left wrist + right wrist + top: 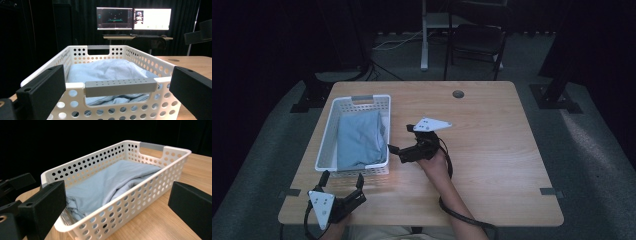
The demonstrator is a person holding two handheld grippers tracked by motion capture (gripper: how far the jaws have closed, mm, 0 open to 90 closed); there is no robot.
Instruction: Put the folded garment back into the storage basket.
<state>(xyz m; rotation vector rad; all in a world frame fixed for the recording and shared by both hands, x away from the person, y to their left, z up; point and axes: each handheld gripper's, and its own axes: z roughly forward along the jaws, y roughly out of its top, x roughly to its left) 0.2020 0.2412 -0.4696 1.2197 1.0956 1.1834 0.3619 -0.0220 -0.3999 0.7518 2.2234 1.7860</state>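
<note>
The basket looks like white plastic, smooth and a little glossy, with round holes; its handle is matt grey. Inside the basket lies a soft, wrinkled light blue cloth. Under the basket, the table shows a smooth light wood-grain surface.

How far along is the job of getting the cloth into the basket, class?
Done: the light blue cloth lies folded inside the white basket. In hand: nothing; the left gripper and right gripper are both open beside the basket. Left: perhaps only moving the basket by its grey handle.
</note>
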